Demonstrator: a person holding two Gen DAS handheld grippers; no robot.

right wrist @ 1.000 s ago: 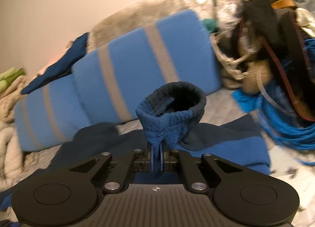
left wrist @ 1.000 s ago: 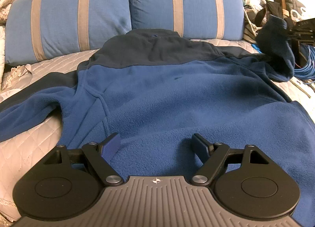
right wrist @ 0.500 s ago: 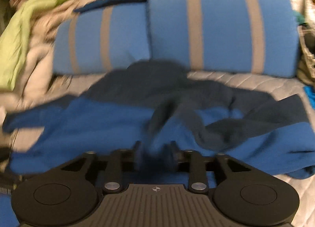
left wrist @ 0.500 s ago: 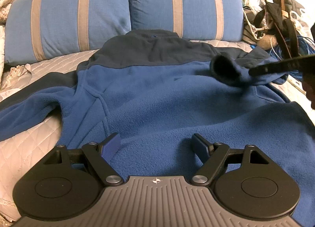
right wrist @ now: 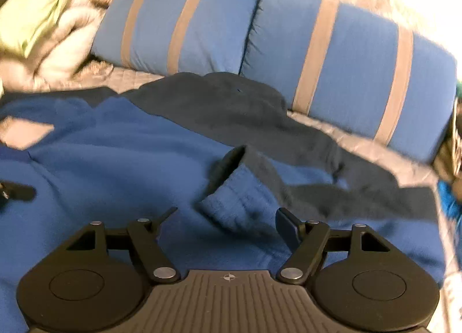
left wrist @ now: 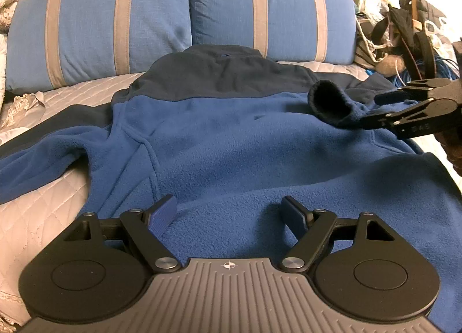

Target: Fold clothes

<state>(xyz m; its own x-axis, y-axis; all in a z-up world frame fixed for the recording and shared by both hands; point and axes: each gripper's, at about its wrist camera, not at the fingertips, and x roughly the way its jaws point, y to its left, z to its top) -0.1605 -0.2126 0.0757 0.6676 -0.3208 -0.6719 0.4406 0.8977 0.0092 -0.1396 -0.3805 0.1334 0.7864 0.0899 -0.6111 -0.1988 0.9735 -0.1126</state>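
Note:
A blue fleece jacket (left wrist: 231, 142) with a dark navy yoke lies flat on the bed, collar toward the pillows. Its right sleeve is folded in across the body, and the dark cuff (left wrist: 329, 104) rests on the chest; it also shows in the right wrist view (right wrist: 236, 188). My left gripper (left wrist: 229, 211) is open and empty over the jacket's lower hem. My right gripper (right wrist: 226, 219) is open just behind the cuff, and from the left wrist view it (left wrist: 372, 110) sits right of the cuff. The left sleeve (left wrist: 43, 154) lies spread out to the left.
Two blue pillows with tan stripes (left wrist: 184, 15) stand behind the jacket. Bags, straps and a blue cable (left wrist: 418, 44) are piled at the right. The quilted bed cover (left wrist: 43, 217) shows at the left. Blankets and a green cloth (right wrist: 43, 9) are heaped at the far left.
My right gripper carried the sleeve cuff inward over the jacket body, then opened and let it go. The cuff now rests on the chest. My left gripper has not moved.

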